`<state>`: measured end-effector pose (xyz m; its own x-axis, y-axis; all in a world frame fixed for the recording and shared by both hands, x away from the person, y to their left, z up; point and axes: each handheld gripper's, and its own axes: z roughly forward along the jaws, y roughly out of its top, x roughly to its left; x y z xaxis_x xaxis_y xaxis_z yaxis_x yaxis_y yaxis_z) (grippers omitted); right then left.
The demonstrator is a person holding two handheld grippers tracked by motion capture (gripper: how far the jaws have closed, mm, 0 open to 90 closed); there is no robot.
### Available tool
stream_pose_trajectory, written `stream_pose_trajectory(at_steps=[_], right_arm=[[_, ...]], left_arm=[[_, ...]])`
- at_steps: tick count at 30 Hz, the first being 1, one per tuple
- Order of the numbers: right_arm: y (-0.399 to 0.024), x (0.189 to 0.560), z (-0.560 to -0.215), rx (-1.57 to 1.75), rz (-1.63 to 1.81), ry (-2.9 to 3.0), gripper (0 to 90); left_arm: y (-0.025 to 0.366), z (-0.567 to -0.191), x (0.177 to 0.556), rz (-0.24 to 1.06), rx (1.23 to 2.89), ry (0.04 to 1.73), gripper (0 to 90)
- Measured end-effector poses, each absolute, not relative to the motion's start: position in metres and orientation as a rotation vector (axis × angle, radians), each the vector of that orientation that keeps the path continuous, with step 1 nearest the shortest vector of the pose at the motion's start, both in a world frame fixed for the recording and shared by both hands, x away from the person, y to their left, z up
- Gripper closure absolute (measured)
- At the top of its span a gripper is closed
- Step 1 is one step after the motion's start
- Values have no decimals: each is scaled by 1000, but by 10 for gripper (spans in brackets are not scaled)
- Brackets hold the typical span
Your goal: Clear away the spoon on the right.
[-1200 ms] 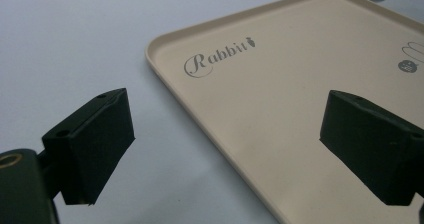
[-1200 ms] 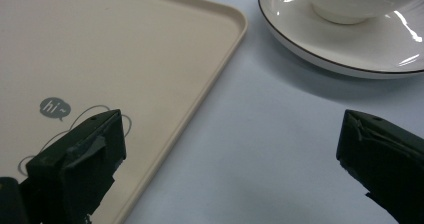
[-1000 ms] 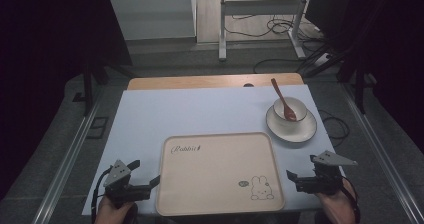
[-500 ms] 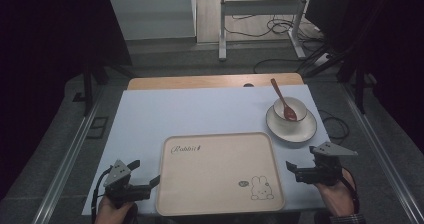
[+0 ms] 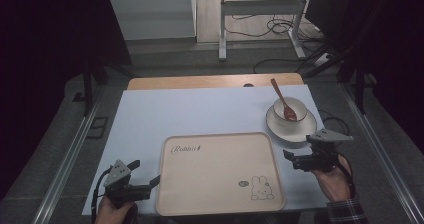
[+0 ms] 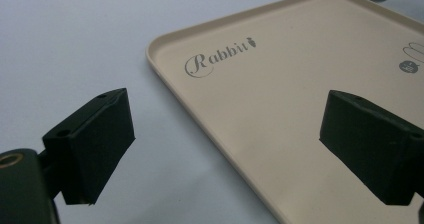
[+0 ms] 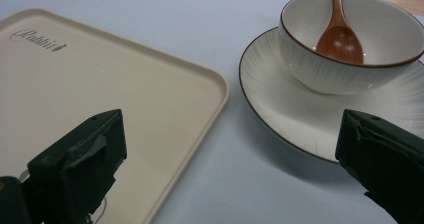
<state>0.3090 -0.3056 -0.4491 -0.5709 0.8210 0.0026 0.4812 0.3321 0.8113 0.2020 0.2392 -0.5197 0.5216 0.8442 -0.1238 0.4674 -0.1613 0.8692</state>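
- Left claw (image 5: 152, 181): low at the near left corner of the pale blue worktop (image 5: 200, 111), jaws spread wide and holding nothing. In the left gripper view the jaws straddle the left rim of the cream rectangular plastic tray with "Rabbit" lettering and a small rabbit print (image 5: 220, 174); one jaw sits over bare worktop, the other over the tray floor.
- Tray: lies flat at the near middle of the worktop, nothing on it, between the two claws.
- Right claw (image 5: 291, 157): raised just off the tray's right edge, jaws wide and holding nothing. In the right gripper view it looks along the gap between the tray corner and the white ribbed ceramic saucer with a dark rim (image 7: 280, 109).
- White ceramic bowl with a dark rim (image 5: 290, 109): stands on the saucer, right of the tray and apart from it. A reddish-brown wooden spoon (image 5: 283, 102) rests inside, its handle leaning up and away over the far rim.
- Judgement: step in hand looks like the right claw's approach to the saucer set. To do it well: come in low and level, close on the saucer's near rim, lift gently so the spoon stays put.
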Motion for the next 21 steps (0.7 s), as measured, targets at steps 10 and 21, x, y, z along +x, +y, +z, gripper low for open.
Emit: stream_pose_trajectory(at_steps=[10,21], right_arm=[[-299,328,-445,1131,1107,2207,0],[-300,356,-441,1132,1140,2202,0]], left_arm=[[240,-520,202,486,1797,1093,65],[240,-520,202,486,1798,1087,65]])
